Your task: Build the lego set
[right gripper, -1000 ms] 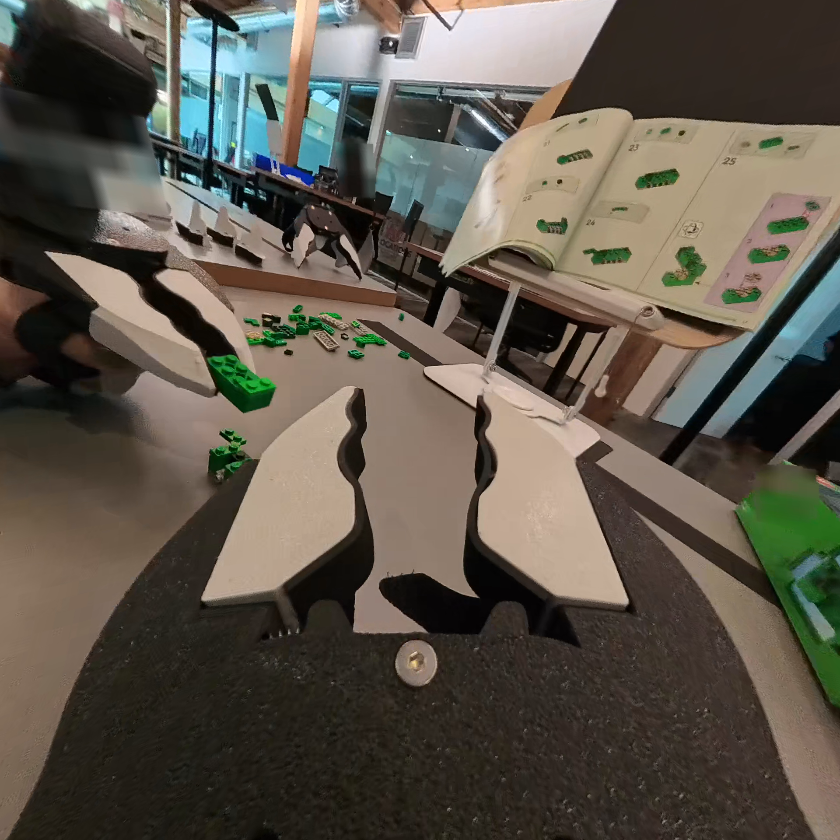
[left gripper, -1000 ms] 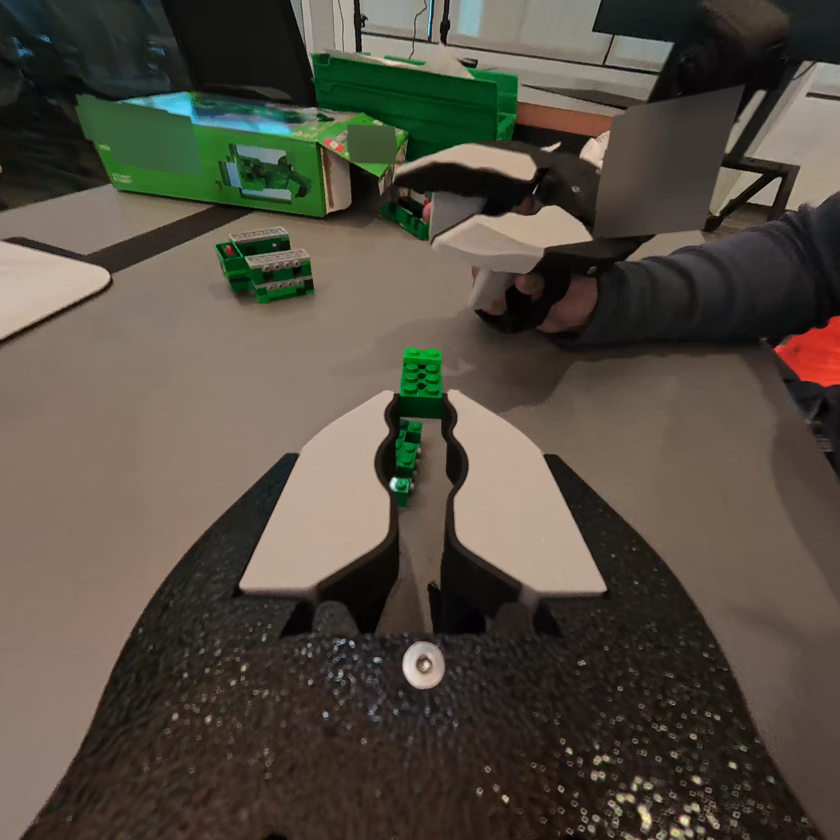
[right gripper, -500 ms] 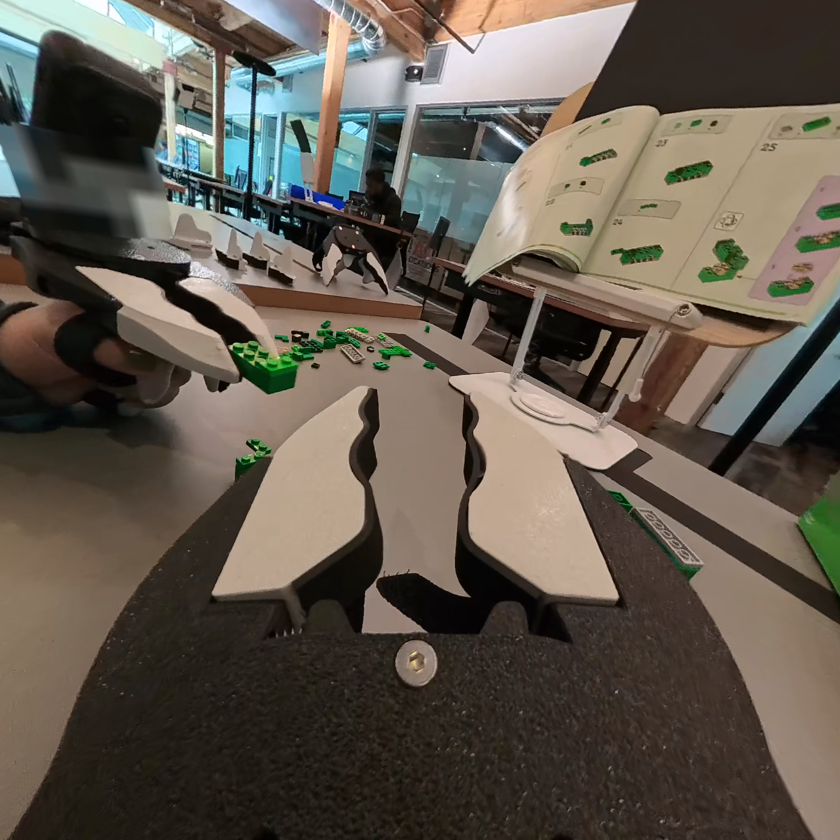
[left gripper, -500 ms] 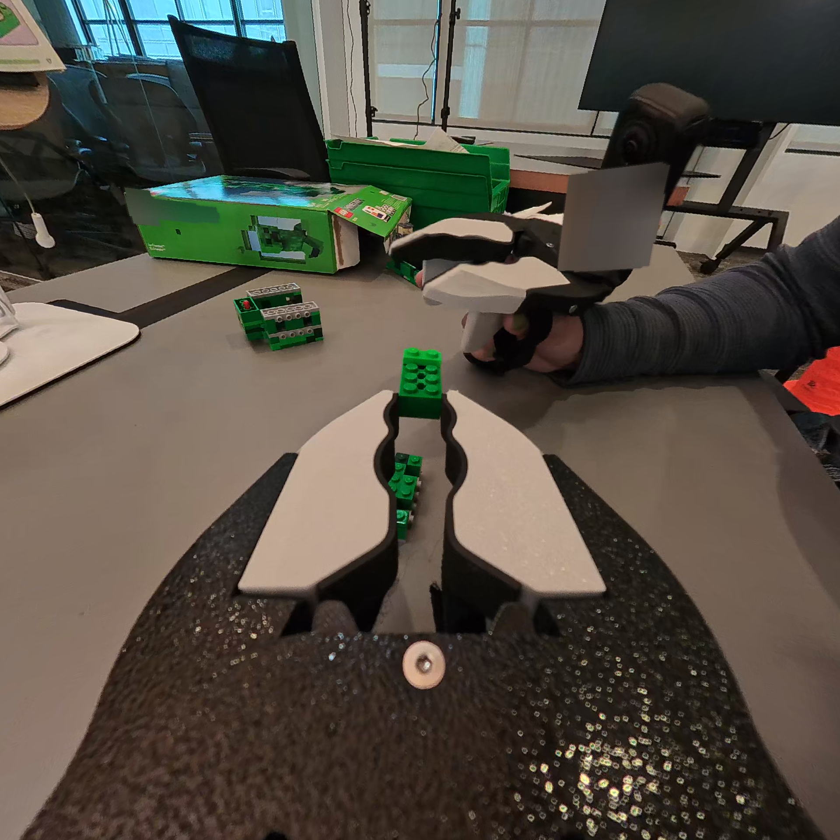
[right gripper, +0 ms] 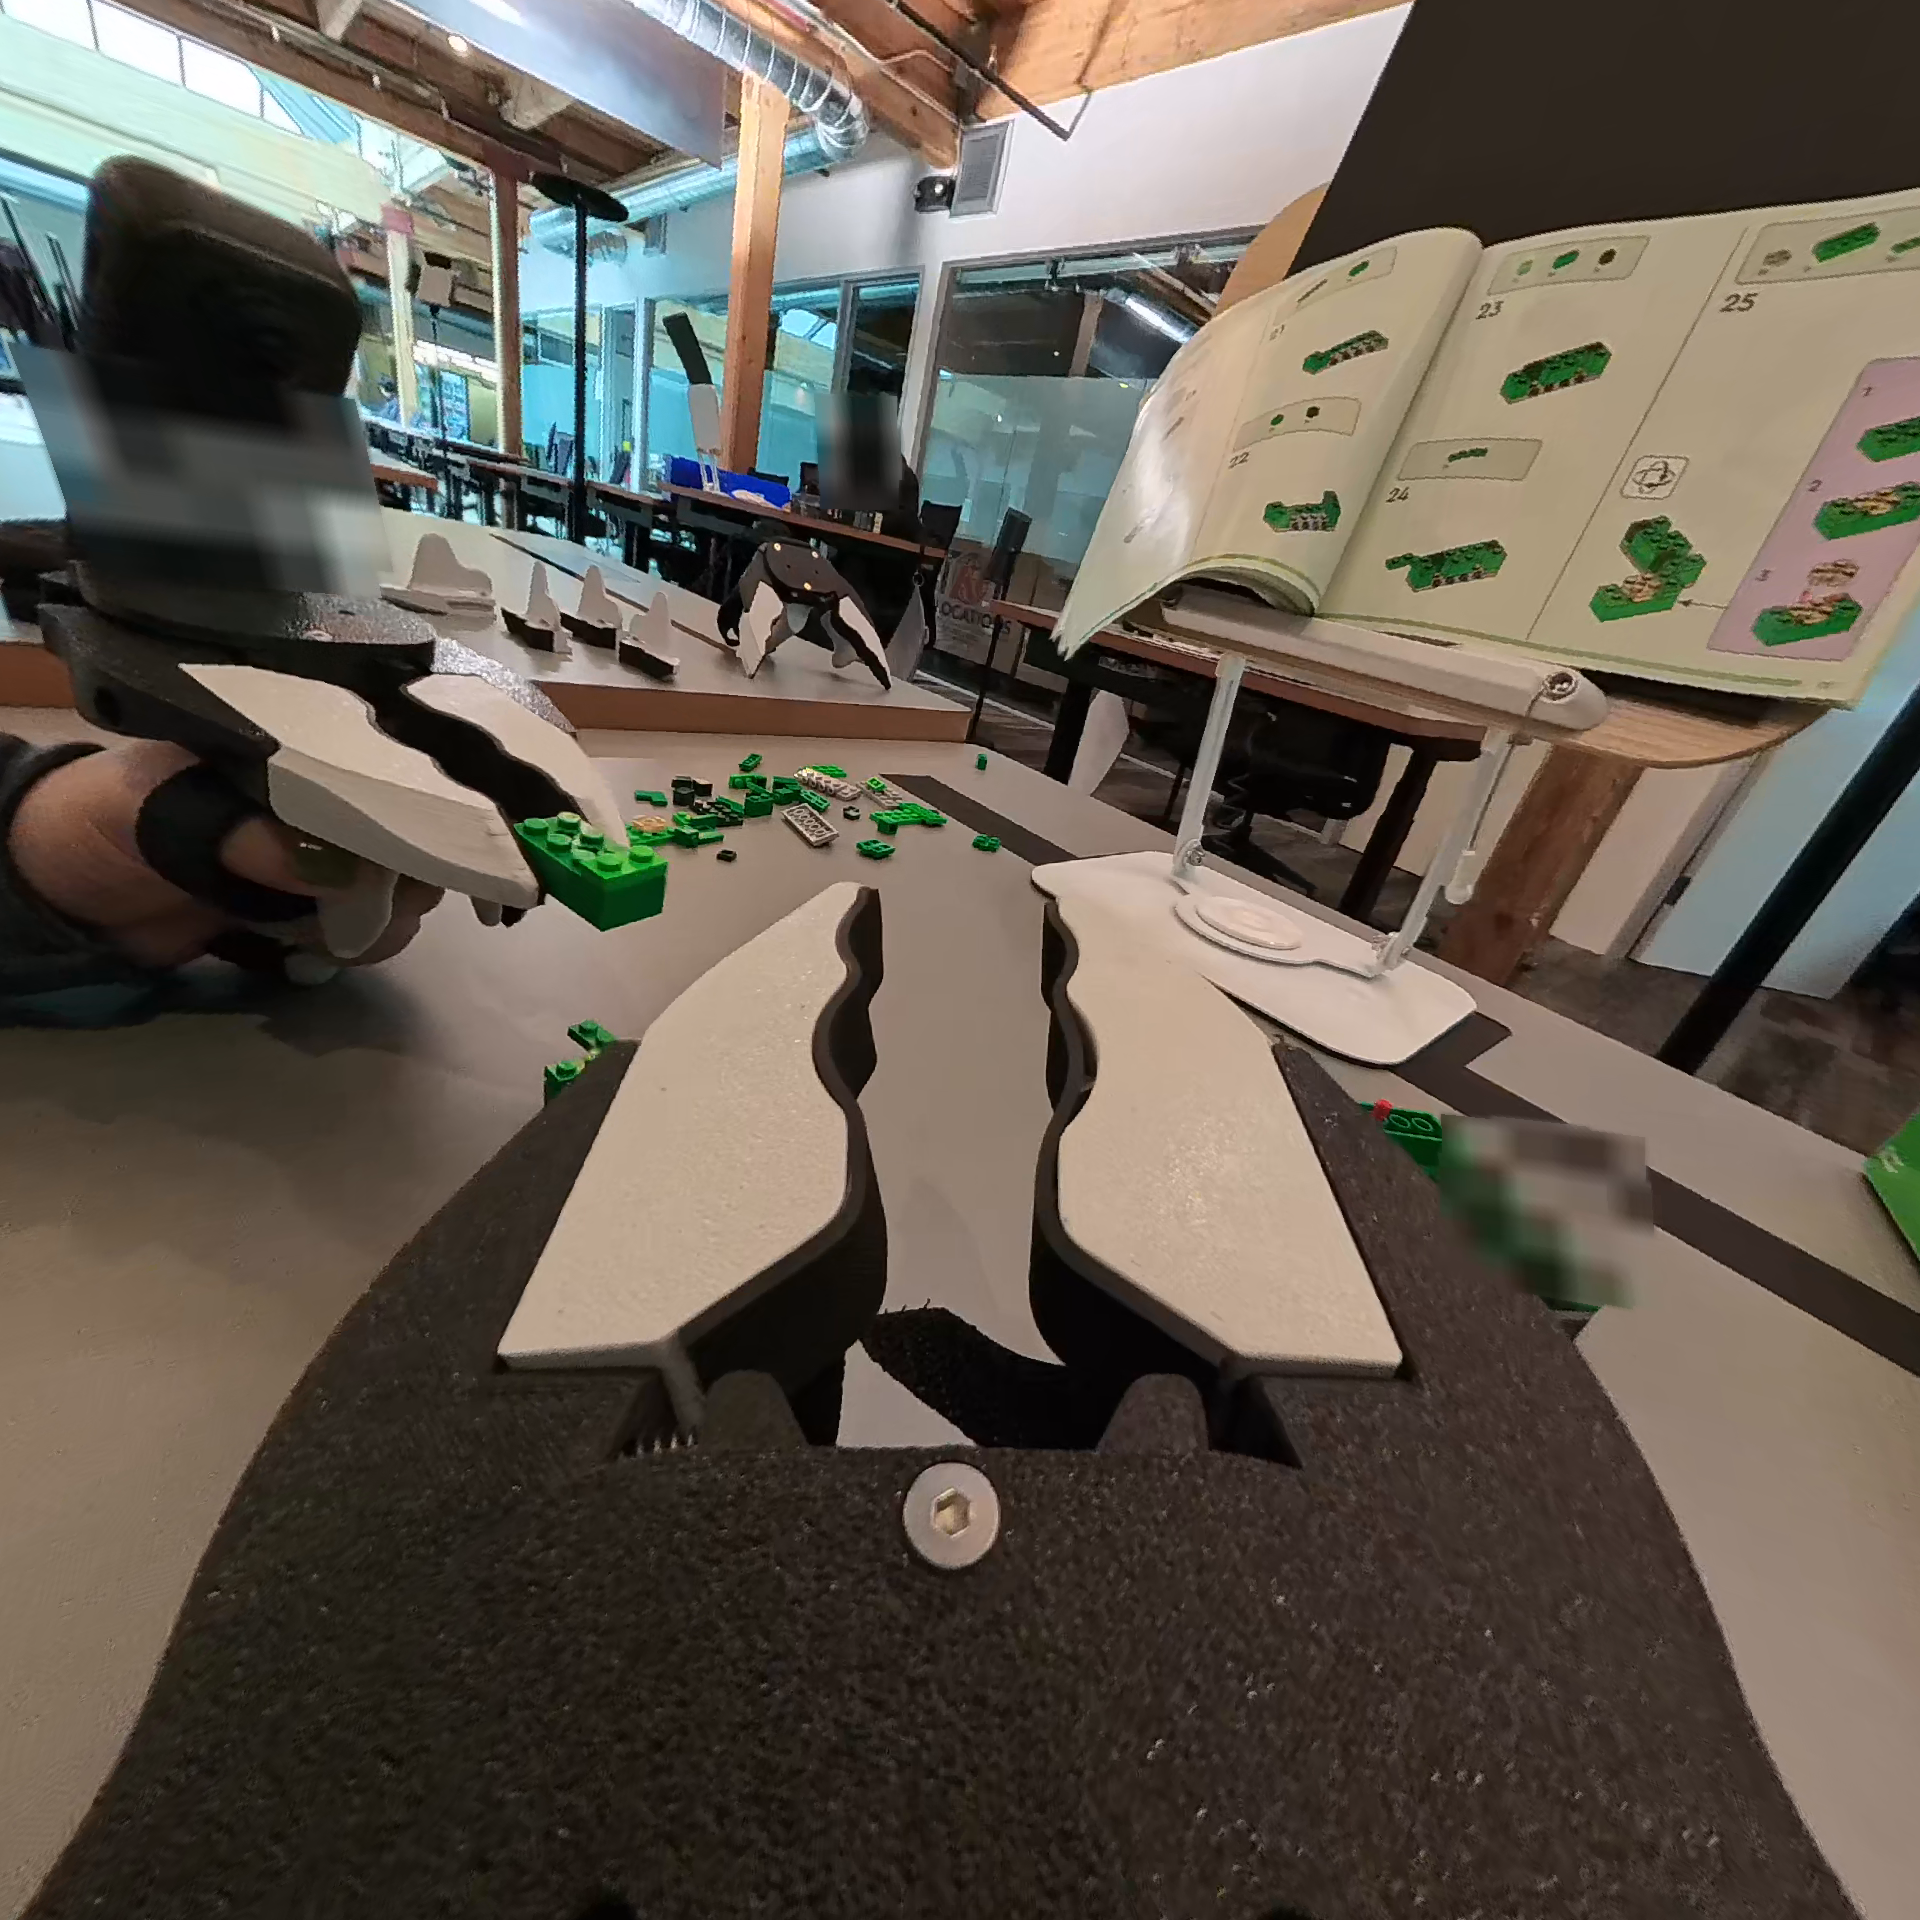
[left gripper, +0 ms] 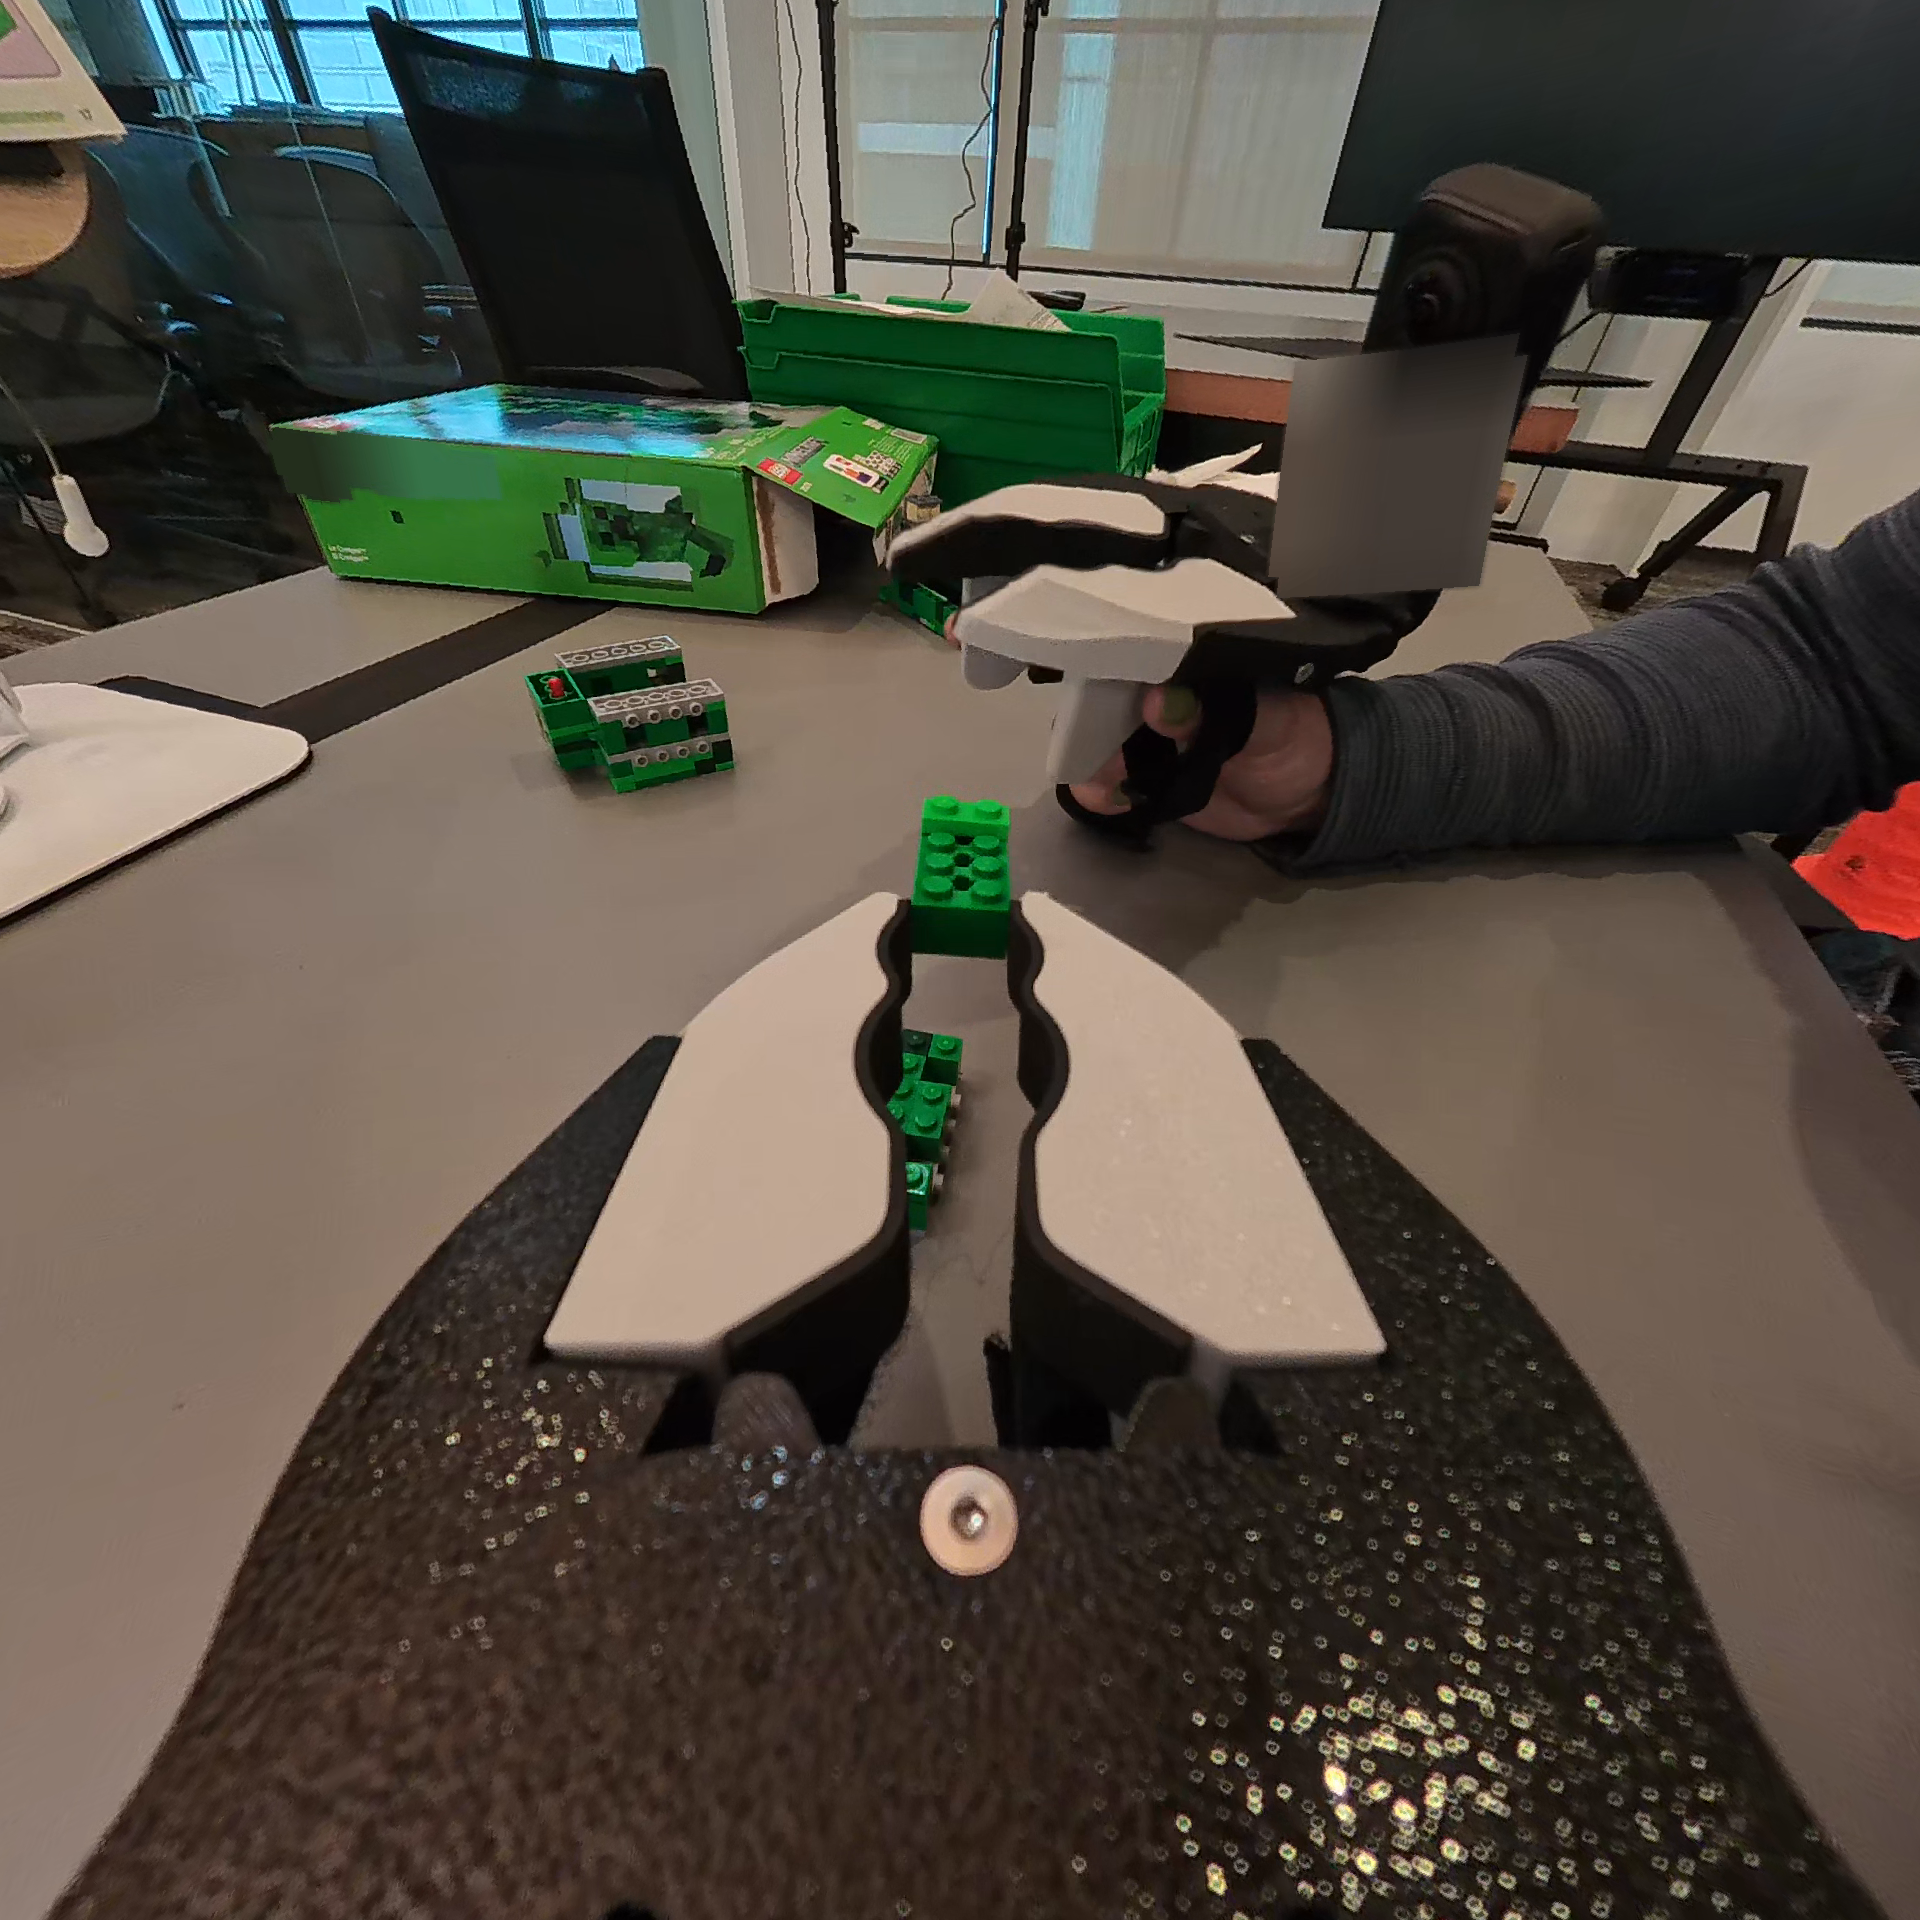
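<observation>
My left gripper [left gripper: 961, 914] is shut on a green brick [left gripper: 963, 873] and holds it above the grey table [left gripper: 364, 987]. A small green assembly [left gripper: 928, 1107] lies on the table under the left fingers; in the right wrist view only its edge [right gripper: 577, 1049] shows. The left gripper with the brick [right gripper: 597, 868] shows at the left of the right wrist view. My right gripper [right gripper: 961, 904] is open and empty, above the table; it shows in the left wrist view [left gripper: 935, 582]. A built green and grey block [left gripper: 634, 717] stands farther back left.
A green set box [left gripper: 540, 509] and green bins [left gripper: 956, 384] sit at the back. Loose green and grey pieces [right gripper: 790, 805] are scattered on the far table. An open instruction booklet [right gripper: 1507, 457] rests on a white stand [right gripper: 1278, 945]. A black chair [left gripper: 561, 197] stands behind. The left gripper's tips are roughly 9 cm from the right gripper's.
Both grippers have tilted up slightly, so the views show more of the room. The left gripper keeps hold of the green brick. The right gripper stays open and has shifted slightly.
</observation>
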The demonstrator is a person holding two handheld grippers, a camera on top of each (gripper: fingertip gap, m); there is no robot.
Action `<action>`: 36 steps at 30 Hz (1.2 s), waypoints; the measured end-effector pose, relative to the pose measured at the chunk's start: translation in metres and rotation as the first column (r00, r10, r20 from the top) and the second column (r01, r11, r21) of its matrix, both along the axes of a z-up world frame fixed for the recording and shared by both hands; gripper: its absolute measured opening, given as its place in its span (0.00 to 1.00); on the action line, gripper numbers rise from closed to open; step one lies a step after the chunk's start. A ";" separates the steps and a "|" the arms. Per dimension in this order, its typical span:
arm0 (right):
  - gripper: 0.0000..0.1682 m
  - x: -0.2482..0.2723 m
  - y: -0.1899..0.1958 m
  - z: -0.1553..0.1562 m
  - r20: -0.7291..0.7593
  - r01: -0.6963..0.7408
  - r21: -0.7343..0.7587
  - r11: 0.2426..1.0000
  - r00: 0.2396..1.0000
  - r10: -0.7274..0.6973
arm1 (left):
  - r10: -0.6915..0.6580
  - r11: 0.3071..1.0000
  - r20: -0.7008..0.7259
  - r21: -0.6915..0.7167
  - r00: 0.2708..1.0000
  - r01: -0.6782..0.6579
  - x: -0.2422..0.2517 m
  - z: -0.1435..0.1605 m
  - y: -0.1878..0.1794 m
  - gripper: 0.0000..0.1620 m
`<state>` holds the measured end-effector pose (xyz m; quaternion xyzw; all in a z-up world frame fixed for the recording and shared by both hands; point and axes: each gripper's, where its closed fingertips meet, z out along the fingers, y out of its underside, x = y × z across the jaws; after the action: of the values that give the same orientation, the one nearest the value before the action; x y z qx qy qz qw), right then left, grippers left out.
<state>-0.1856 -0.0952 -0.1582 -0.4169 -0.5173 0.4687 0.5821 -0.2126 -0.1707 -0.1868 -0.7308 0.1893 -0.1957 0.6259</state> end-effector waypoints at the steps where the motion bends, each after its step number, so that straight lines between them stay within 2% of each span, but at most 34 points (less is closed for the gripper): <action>1: 0.17 0.000 0.001 0.001 -0.004 -0.001 -0.012 1.000 1.000 0.001 | -0.001 1.000 0.000 0.000 1.000 0.001 0.000 0.000 0.000 0.10; 28: 0.16 -0.001 -0.004 -0.002 0.010 -0.023 0.017 1.000 1.000 0.023 | -0.016 1.000 0.006 0.010 1.000 0.016 0.001 0.002 -0.002 0.10; 34: 0.12 0.000 -0.004 -0.001 0.003 -0.032 0.015 0.999 0.999 0.032 | 0.043 0.998 -0.023 0.043 0.999 -0.042 -0.014 0.007 -0.005 0.10; 36: 0.12 -0.001 -0.004 -0.001 0.003 -0.031 0.019 0.999 1.000 0.031 | 0.095 0.995 -0.042 0.014 0.995 -0.094 -0.025 0.003 -0.005 0.10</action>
<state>-0.1862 -0.0996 -0.1589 -0.4040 -0.5287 0.4723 0.5781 -0.2375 -0.1753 -0.1838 -0.7393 0.1690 -0.1489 0.6346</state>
